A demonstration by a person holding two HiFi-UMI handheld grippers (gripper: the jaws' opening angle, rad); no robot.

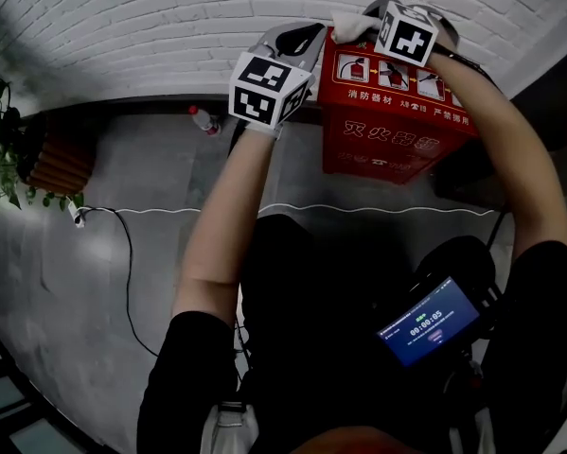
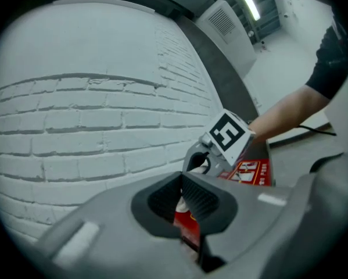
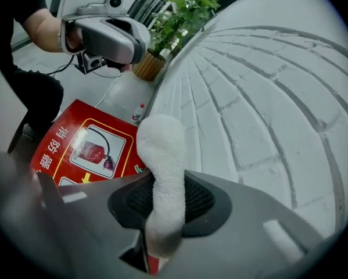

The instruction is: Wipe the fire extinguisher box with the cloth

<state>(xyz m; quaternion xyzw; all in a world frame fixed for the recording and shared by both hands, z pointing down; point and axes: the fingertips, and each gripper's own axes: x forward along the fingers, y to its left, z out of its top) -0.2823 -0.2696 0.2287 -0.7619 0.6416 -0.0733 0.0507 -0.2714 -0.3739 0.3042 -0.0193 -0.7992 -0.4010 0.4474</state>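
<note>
Fire extinguisher box (image 1: 397,130): red, stands on the floor (image 1: 150,168) with its back to the white brick wall (image 1: 169,26). Both my claws are up at its top edge.

Right claw (image 3: 162,199): clamped on the cloth (image 3: 162,150). The white wad runs between the pads and its free end sticks out past the tips, over the back edge of the box top, next to the brick.

Left claw (image 2: 182,199): tips together, nothing pinched. Through the slit behind the tips I only see red box and a bit of white. It sits just beside the box's top left corner, and I can't confirm contact.

My read: wipe is at the top surface, front and sides not yet dealt with.

Risks from here:
- The cloth's free end is floppy and close to the wall. If I come in at the wrong angle, it drags on brick instead of the lid.
- The grip takes only a narrow strip of cloth. Hard friction on a stroke could pull it out of the pads.
- Pressing too low means claw plastic scrapes the box, not cloth.
- The box isn't held. A sideways stroke could slide or rock it, since the left claw is only alongside.
- The claws are close together. A leftward stroke could knock the right one into the left.
</note>
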